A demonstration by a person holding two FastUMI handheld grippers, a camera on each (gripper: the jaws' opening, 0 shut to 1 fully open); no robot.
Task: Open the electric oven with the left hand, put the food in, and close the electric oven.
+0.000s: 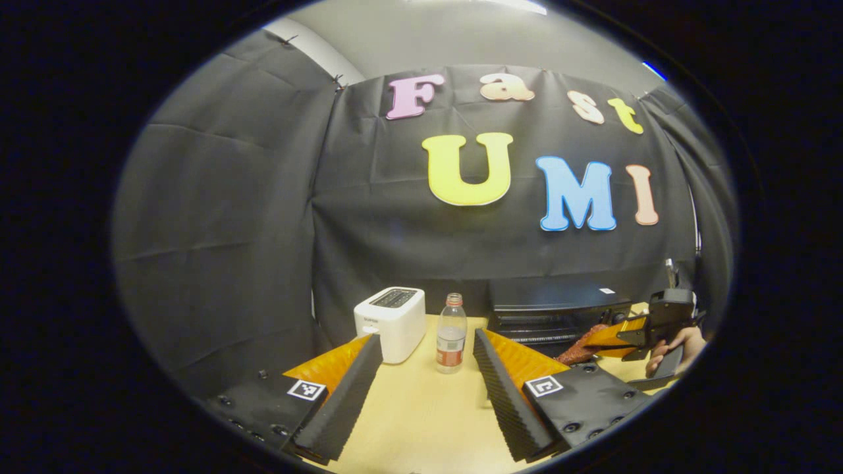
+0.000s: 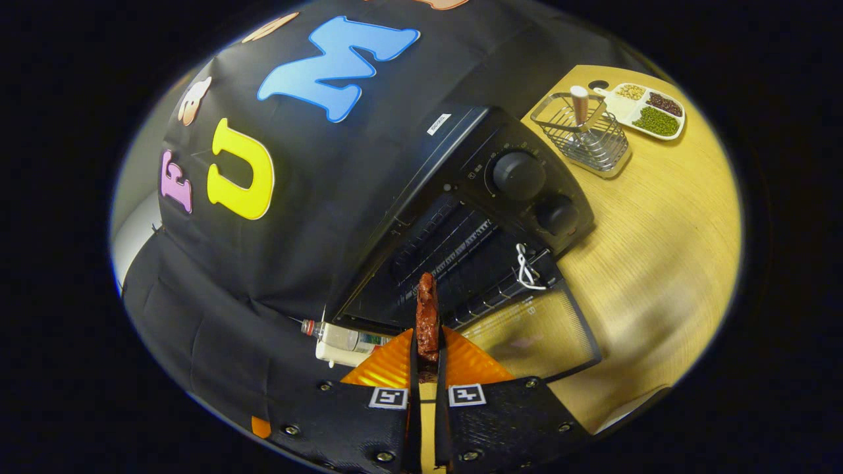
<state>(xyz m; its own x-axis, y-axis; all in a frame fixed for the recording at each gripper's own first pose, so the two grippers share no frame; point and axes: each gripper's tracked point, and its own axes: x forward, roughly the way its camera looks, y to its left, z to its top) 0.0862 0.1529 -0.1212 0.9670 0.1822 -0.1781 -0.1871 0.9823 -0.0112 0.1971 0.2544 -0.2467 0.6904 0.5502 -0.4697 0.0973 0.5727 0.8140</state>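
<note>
Reddish-brown food [image 2: 427, 316] is pinched between the right gripper's [image 2: 427, 359] fingers, long axis pointing straight ahead into the open electric oven [image 2: 461, 217] with door folded down, while the left gripper [image 1: 427, 368] hangs wide and empty, farther off.

Black cloth [image 1: 250, 197] drapes the booth's back and side walls, creased and pinned along its top edge. Above it runs a pale grey wall [image 1: 428, 33] with a bright ceiling light [image 1: 520, 5]. Below lies a light wooden table [image 2: 658, 250], its grain running crosswise.
</note>
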